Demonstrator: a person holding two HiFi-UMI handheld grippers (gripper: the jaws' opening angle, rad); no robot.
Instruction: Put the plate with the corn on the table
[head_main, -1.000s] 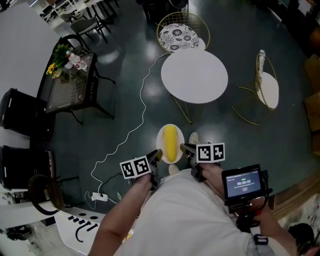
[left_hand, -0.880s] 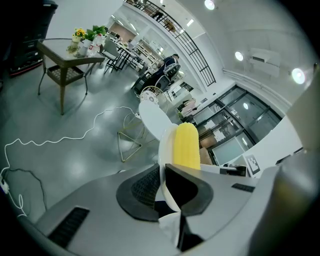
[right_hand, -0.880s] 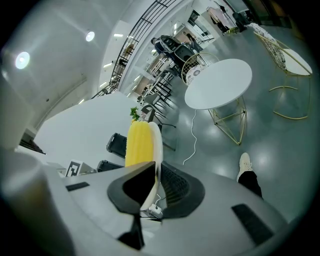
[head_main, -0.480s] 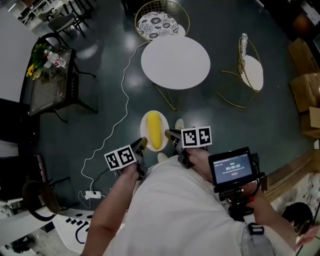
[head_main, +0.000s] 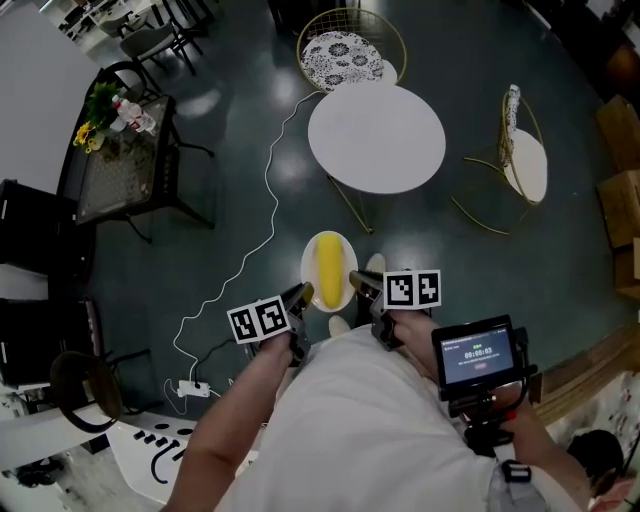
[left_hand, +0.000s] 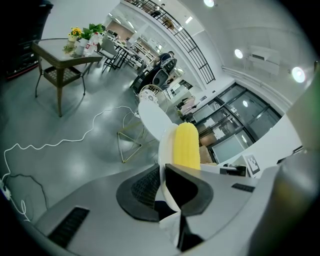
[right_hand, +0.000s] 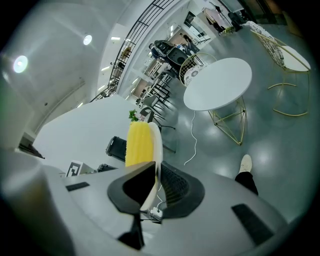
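A white oval plate carries a yellow corn cob and hangs above the dark floor, in front of the person's body. My left gripper is shut on the plate's left rim and my right gripper is shut on its right rim. The left gripper view shows the plate edge-on between the jaws with the corn above; the right gripper view shows the plate and corn likewise. The round white table stands farther ahead, its top bare.
A gold wire chair with patterned cushion stands behind the table, another chair to its right. A dark side table with flowers is at left. A white cable runs across the floor to a power strip.
The view has shifted: the table and chairs sit a little lower and further right in the head view than half a second ago. Both grippers still hold the plate between them.
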